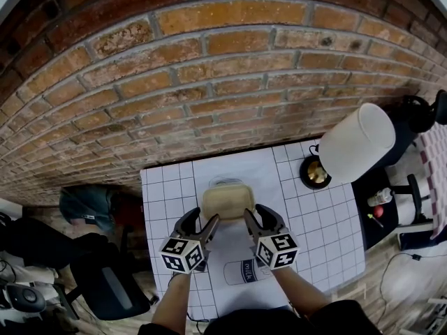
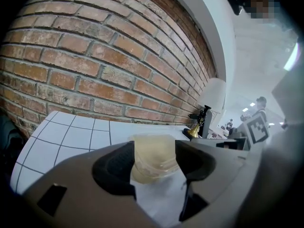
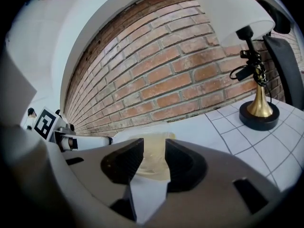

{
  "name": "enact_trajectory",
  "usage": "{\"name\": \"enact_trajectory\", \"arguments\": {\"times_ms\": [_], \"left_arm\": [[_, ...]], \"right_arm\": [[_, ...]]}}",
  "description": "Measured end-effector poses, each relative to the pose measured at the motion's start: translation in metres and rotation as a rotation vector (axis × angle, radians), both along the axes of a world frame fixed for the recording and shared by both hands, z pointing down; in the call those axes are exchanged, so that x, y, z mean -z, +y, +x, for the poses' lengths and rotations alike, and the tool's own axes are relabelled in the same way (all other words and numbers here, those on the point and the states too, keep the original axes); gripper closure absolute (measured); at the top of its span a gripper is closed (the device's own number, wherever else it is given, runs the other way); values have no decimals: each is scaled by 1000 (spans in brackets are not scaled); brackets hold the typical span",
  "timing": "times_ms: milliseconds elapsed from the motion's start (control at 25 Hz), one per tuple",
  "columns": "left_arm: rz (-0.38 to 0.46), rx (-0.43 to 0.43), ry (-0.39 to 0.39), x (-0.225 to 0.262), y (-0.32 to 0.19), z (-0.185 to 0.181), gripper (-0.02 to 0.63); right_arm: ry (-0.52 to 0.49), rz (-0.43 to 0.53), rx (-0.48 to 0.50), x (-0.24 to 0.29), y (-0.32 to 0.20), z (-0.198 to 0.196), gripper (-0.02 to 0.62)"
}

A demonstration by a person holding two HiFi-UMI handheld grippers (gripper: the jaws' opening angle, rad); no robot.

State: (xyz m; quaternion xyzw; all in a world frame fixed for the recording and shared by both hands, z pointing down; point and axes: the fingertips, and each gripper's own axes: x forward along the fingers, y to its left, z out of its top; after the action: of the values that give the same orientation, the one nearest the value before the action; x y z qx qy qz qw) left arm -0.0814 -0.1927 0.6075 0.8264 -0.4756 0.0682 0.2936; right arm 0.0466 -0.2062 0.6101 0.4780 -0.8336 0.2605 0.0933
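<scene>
Left gripper (image 1: 207, 219) and right gripper (image 1: 257, 215) each clamp a near corner of a beige plastic tub (image 1: 228, 201), apparently keeping it level over the gridded table (image 1: 318, 229).

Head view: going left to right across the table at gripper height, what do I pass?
Left gripper → tan container → right gripper → table lamp, on the white gridded table.
</scene>
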Motion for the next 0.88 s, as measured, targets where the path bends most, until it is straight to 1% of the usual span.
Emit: {"name": "enact_trajectory", "arguments": {"times_ms": [280,520,760,880], "left_arm": [[49,31,-5,16,1,-9,415],[65,52,-3,24,4,-13,454],[88,77,14,33,6,-18,508],[95,81,18,37,7,-20,515]], "right_arm": [[-14,38,-19,14,1,3,477],[-36,56,-29,25,5,5,491],[-59,77,-29,36,9,7,502],[-63,85,-27,41,10,7,509]]}}
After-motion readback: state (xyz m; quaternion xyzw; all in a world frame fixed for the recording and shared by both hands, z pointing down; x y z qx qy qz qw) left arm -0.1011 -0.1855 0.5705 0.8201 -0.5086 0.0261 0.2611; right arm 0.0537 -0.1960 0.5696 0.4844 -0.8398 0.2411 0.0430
